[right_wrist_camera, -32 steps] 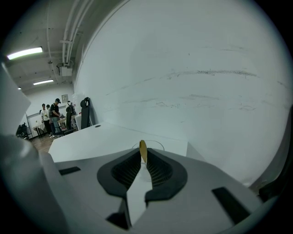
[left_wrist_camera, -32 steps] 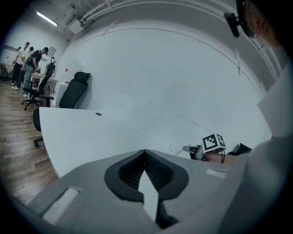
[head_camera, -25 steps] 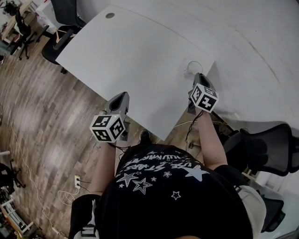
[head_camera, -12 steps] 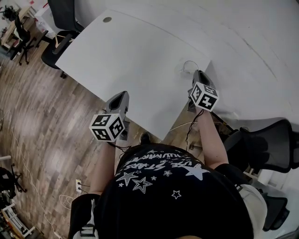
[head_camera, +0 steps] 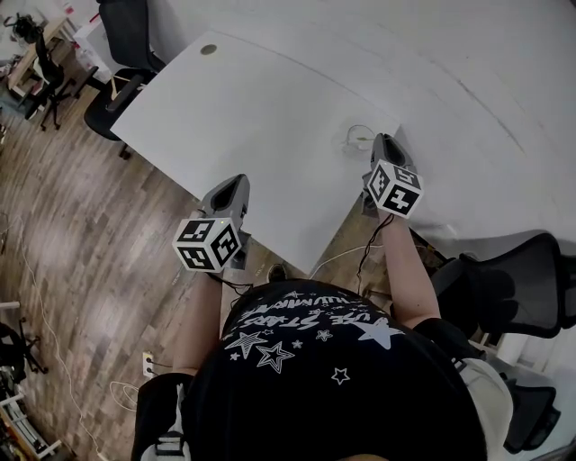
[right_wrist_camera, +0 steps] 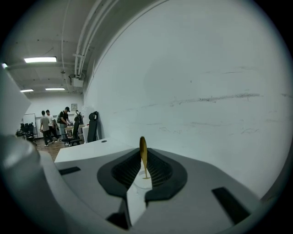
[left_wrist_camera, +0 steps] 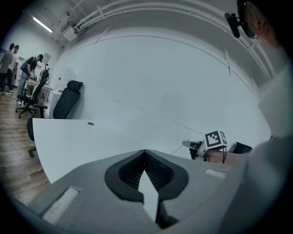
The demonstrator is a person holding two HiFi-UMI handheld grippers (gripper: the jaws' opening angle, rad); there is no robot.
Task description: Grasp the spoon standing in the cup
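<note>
A thin golden spoon (right_wrist_camera: 143, 157) stands upright, edge-on, exactly where the tips of my right gripper (right_wrist_camera: 143, 151) come together. Its bowl sticks up above them. The jaws are closed onto the spoon. In the head view this right gripper (head_camera: 382, 142) reaches over the near right corner of the white table (head_camera: 252, 108), right beside a clear cup (head_camera: 357, 138). The spoon itself is too thin to make out there. My left gripper (head_camera: 236, 185) hovers at the table's near edge, its tips (left_wrist_camera: 144, 151) touching with nothing between them.
A black office chair (head_camera: 504, 288) stands close on my right and another (head_camera: 126, 27) at the table's far left end. A white wall runs behind the table. Wooden floor lies to the left, with people (right_wrist_camera: 46, 125) at a distant desk.
Both grippers hold their places and the right one stays by the cup. Only the head view has drifted slightly.
</note>
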